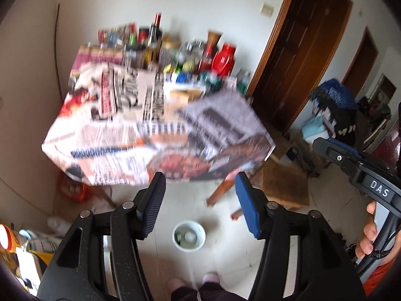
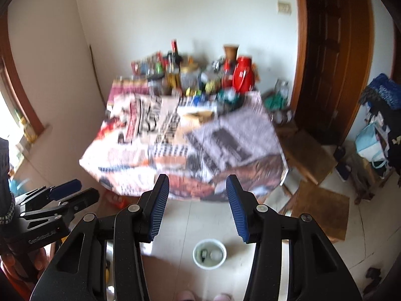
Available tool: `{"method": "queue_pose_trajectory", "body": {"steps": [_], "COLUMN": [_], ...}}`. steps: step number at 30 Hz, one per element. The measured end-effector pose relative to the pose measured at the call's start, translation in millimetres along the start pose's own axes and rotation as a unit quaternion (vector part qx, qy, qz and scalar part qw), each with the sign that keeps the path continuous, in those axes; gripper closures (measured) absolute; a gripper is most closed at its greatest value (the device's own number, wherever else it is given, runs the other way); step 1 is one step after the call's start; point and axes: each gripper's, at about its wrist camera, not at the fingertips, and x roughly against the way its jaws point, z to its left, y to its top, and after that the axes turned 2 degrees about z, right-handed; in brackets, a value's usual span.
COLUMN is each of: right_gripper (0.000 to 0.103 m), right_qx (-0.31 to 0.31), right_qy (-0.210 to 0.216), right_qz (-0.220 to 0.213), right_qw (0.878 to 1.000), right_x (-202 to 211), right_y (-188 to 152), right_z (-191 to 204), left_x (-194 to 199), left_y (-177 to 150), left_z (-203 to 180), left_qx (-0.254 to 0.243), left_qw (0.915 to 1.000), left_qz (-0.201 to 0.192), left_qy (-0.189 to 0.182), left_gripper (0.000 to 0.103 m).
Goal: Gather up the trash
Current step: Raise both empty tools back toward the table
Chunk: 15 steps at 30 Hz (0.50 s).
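Note:
A small white trash bin (image 1: 189,235) stands on the tiled floor below both grippers, with a few bits of trash inside; it also shows in the right wrist view (image 2: 209,253). My left gripper (image 1: 200,205) is open and empty, held in the air in front of the table (image 1: 155,135). My right gripper (image 2: 198,208) is open and empty too, at about the same height above the bin. The table (image 2: 185,145) is covered in printed newspaper. Both views are blurred by motion, so loose trash on the table cannot be told apart.
Many bottles, jars and a red jug (image 2: 242,74) crowd the table's far edge by the wall. Wooden stools (image 2: 310,155) and cardboard (image 2: 323,208) lie right of the table. A brown door (image 2: 333,50) and a cluttered rack (image 2: 378,130) stand at right.

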Motion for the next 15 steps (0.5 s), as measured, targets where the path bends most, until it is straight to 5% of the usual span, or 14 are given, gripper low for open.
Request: {"method": "queue_pose_trajectory", "body": {"steps": [2,6,8,15], "right_gripper": [0.057,0.03,0.023,0.009], "right_qx": [-0.005,-0.012,-0.01,-0.012], "right_qy": [-0.003,-0.02,-0.034,-0.049], "right_qz": [-0.022,-0.066,-0.083,-0.111], "right_qw": [1.0,0.998,0.996,0.993], "right_x": [12.9,31.7,36.2,23.9], "right_y": [4.0,5.2,6.6,29.4], "right_z": [1.6,1.4,-0.1,-23.5], "left_x": [17.0,37.5,41.1,22.2], "left_y": [9.9,20.9,25.9,52.9], "left_z": [-1.6,-3.0,-4.0,-18.2], "left_qx": [-0.009,-0.02,-0.021,-0.038], "left_qw": [0.9997,0.9981,0.9974,0.9964], "left_qz": [-0.023,-0.058,-0.069,-0.074], "left_qy": [-0.002,0.002,0.001,0.015], "left_gripper": [0.042,0.013,0.007,0.007]}}
